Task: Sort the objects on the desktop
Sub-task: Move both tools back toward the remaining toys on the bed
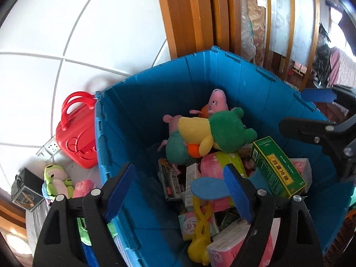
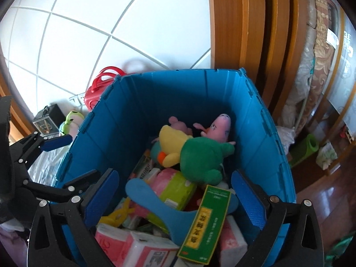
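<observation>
A blue crate (image 1: 138, 111) (image 2: 138, 111) holds a jumble. On top lie a green-and-yellow plush (image 1: 218, 133) (image 2: 195, 153) and a pink pig plush (image 1: 217, 101) (image 2: 219, 128). In front of them are a green medicine box (image 1: 276, 166) (image 2: 204, 220), a flat blue paddle (image 1: 207, 188) (image 2: 160, 202), a yellow plastic toy (image 1: 200, 229) and pink tissue packs (image 2: 138, 247). My left gripper (image 1: 179, 191) hangs open over the crate's near left side. My right gripper (image 2: 175, 198) stands wide open above the green box, touching nothing.
Left of the crate stand a red carry case (image 1: 75, 138) (image 2: 98, 89), a green frog plush (image 1: 56, 178) (image 2: 71, 120), a black lantern box (image 1: 24, 191) and a power strip (image 1: 50, 148). A wooden door frame (image 1: 184, 15) rises behind. White tiles lie beyond.
</observation>
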Demonstrator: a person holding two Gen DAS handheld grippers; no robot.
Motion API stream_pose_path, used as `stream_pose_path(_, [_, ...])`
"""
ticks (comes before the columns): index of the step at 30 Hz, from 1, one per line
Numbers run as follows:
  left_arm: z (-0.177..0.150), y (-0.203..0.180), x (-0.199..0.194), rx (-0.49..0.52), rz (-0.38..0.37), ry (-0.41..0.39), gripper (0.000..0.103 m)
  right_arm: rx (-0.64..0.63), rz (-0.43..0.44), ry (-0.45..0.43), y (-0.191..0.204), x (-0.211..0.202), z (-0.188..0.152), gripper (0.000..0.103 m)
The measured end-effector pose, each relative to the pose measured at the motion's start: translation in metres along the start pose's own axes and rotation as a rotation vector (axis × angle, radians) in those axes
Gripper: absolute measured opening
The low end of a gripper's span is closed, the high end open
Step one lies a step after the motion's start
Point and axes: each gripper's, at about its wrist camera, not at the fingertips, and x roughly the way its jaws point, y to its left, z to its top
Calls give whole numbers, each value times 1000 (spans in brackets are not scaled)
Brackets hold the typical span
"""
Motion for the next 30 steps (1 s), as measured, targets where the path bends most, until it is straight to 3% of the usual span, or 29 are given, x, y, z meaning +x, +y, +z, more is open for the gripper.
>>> stream_pose_path(8, [-19, 41, -31, -94, 15, -41, 82, -25, 32, -6, 39, -10, 3, 103])
stream_pose_path(14, [-51, 94, -66, -155, 52, -107, 82, -96, 56, -27, 102, -19, 9, 103])
stream_pose_path(23, [-143, 228, -127, -241, 142, -170, 82, -163, 107, -20, 226, -10, 12, 103])
stream_pose_path(30, [-222, 348, -141, -311, 243, -139, 82, -185, 158, 12, 344, 29, 6, 103])
